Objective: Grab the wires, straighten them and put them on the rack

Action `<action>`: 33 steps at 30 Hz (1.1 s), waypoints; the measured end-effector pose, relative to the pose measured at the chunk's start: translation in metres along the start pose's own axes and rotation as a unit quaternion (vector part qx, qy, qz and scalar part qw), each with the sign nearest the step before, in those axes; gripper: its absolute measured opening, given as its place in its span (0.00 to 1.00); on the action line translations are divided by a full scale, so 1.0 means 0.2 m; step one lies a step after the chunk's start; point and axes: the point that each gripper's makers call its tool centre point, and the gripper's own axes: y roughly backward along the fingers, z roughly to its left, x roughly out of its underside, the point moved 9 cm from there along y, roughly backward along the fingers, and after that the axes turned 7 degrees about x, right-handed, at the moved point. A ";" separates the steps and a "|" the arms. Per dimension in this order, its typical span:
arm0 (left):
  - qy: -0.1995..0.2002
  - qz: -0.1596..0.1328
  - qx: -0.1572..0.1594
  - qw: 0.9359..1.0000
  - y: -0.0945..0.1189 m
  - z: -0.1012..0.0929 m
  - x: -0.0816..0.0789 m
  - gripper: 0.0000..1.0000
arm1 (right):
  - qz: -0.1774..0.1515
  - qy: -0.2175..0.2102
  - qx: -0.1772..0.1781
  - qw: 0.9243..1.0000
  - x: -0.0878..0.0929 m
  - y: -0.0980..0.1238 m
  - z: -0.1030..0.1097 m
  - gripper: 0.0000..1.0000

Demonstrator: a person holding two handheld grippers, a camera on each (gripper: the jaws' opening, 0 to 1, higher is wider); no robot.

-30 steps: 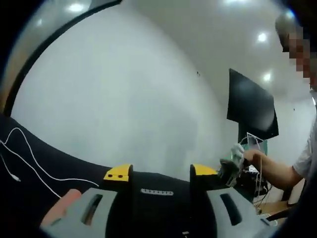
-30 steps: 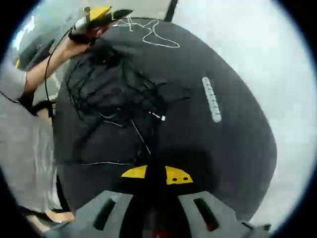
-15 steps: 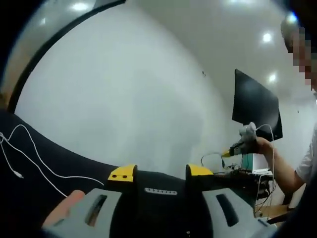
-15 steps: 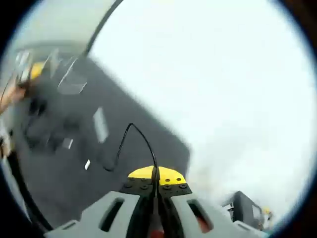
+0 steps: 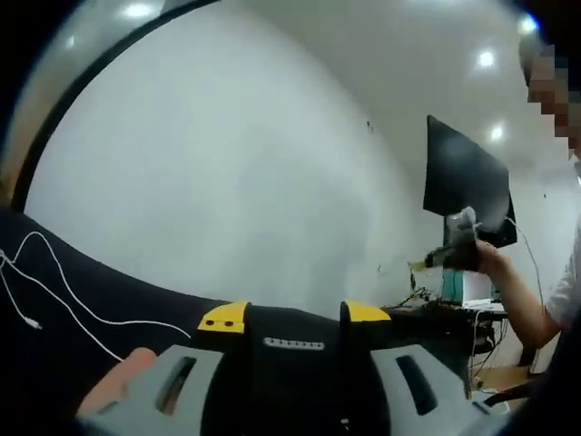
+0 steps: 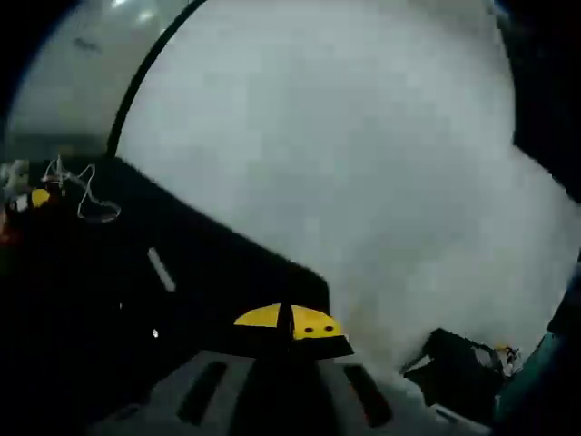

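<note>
Meanwhile, in the left gripper view the left gripper (image 5: 295, 315) sits low over the black table (image 5: 82, 350) with its yellow-tipped jaws spread apart and nothing between them. A thin white wire (image 5: 56, 295) lies loose on the table at the left, bending in slack curves, with a small plug at its near end. Just beyond the jaws a short grey rack (image 5: 293, 343) lies flat on the table, its row of slots showing. Far to the right, a person's hand holds the right gripper (image 5: 447, 256) up in the air in front of a dark monitor (image 5: 467, 191). In the right gripper view that gripper's (image 6: 290, 320) yellow tips are pressed together; whether a wire is pinched between them cannot be told. The rack (image 6: 162, 270) shows as a pale bar on the dark table, and white wire (image 6: 86, 193) curls at the far left.
</note>
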 end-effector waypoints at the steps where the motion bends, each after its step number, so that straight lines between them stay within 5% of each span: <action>1: 0.000 0.000 0.000 1.000 0.00 0.00 0.00 0.32 | 0.036 -0.001 -0.021 0.999 0.11 -0.04 0.10 0.00; 3: -0.001 -0.003 0.002 1.000 0.00 -0.01 0.00 0.32 | 0.091 0.001 -0.056 0.994 0.29 -0.08 0.24 0.05; 6: -0.003 0.001 0.001 1.000 0.00 -0.01 0.00 0.32 | 0.119 -0.031 -0.072 0.990 0.37 -0.08 0.31 0.47; 7: -0.003 -0.001 0.002 1.000 0.00 -0.01 0.00 0.32 | 0.099 -0.031 -0.065 0.992 0.36 -0.07 0.30 0.52; 9: -0.003 0.000 0.001 1.000 0.00 -0.01 0.00 0.32 | 0.059 -0.038 -0.007 0.998 0.33 0.00 0.24 0.45; 10: -0.001 0.001 0.000 1.000 0.00 0.00 0.00 0.32 | 0.045 -0.041 0.030 0.998 0.30 0.10 0.22 0.47; 12: 0.002 0.000 -0.002 1.000 0.00 0.00 0.00 0.32 | -0.022 -0.043 0.047 0.998 0.19 0.21 0.23 0.47; 13: 0.002 0.001 -0.003 1.000 0.00 0.00 0.00 0.32 | -0.064 -0.060 0.024 0.996 0.11 0.27 0.27 0.48; 15: 0.001 0.002 -0.005 1.000 0.00 0.01 0.00 0.31 | -0.141 -0.134 -0.051 0.980 -0.07 0.36 0.37 0.56; 17: 0.001 0.001 -0.003 1.000 0.00 0.01 0.00 0.31 | -0.162 -0.147 -0.091 0.972 -0.18 0.40 0.46 0.65; 19: 0.001 0.003 -0.004 1.000 0.00 0.01 0.00 0.31 | -0.195 -0.131 -0.151 0.960 -0.29 0.41 0.66 0.53; 21: 0.003 0.001 -0.003 1.000 0.00 0.01 0.00 0.31 | -0.143 -0.122 -0.206 0.960 -0.28 0.34 0.89 0.59; 23: 0.008 0.000 0.000 1.000 0.00 0.01 0.00 0.30 | -0.118 -0.111 -0.224 0.961 -0.28 0.23 1.06 0.77; 25: 0.019 -0.006 0.001 1.000 0.00 0.02 -0.01 0.30 | -0.088 -0.076 -0.232 0.966 -0.25 0.14 1.17 0.64; 26: 0.020 -0.007 -0.002 1.000 0.01 0.03 -0.01 0.30 | -0.096 -0.011 -0.219 0.971 -0.24 0.11 1.18 0.36; 27: 0.022 -0.008 -0.006 1.000 0.01 0.04 -0.01 0.29 | -0.139 0.059 -0.182 0.972 -0.27 0.10 1.11 0.11; 28: 0.024 -0.009 -0.009 1.000 0.01 0.05 -0.01 0.29 | -0.192 0.033 -0.135 0.971 -0.34 0.13 1.01 0.01; 31: 0.035 -0.016 -0.012 0.999 0.02 0.05 -0.01 0.28 | -0.198 -0.050 -0.132 0.970 -0.43 0.24 0.72 0.00; 33: 0.037 -0.017 -0.012 0.999 0.02 0.05 -0.01 0.28 | -0.247 -0.043 -0.068 0.966 -0.51 0.32 0.45 0.00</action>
